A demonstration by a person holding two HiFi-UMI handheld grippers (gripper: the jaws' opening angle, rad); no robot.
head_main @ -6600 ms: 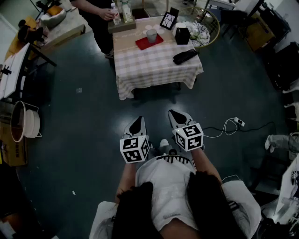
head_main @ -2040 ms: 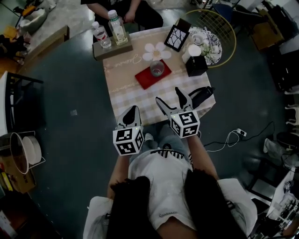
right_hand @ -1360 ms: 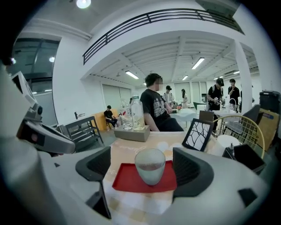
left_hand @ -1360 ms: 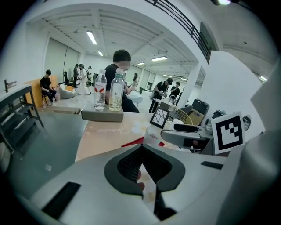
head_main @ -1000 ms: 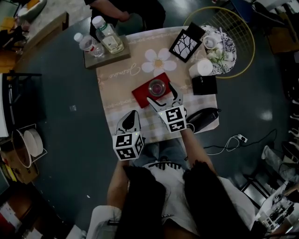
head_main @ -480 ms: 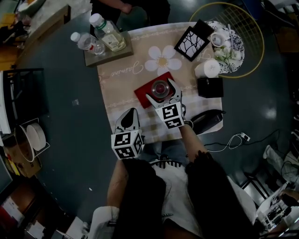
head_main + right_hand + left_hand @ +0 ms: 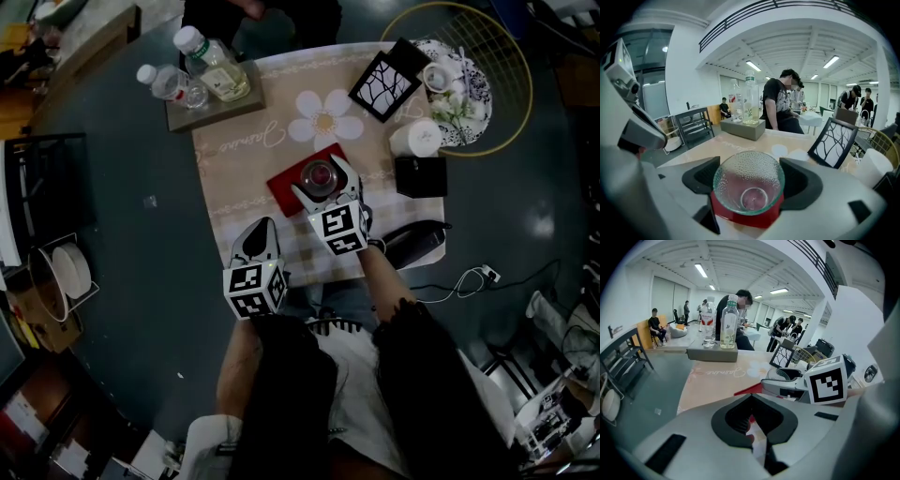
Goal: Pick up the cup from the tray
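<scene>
- The cup is a clear, bumpy glass. It stands upright on a red tray in the middle of the tabletop. The cup has nothing in it; the red of the tray shows through its bottom.
- The right gripper has one jaw on each side of the cup. Its jaws have just been closing, and both black pads look to be touching the sides of the glass, so it is grasping the cup. The cup sits on the tray.
- The left gripper hangs at the near edge of the tabletop, beside the right one. Its jaws are clenched together with nothing in them.
- A white flower print is on the cloth just behind the tray.
- At the far left corner a grey block carries two bottles. The taller bottle holds something pale yellow. The smaller bottle looks clear.
- To the right are a black picture frame, a white roll and a black box.
- A yellow wire basket at the far right corner holds white and spotted things that are too small to name.
</scene>
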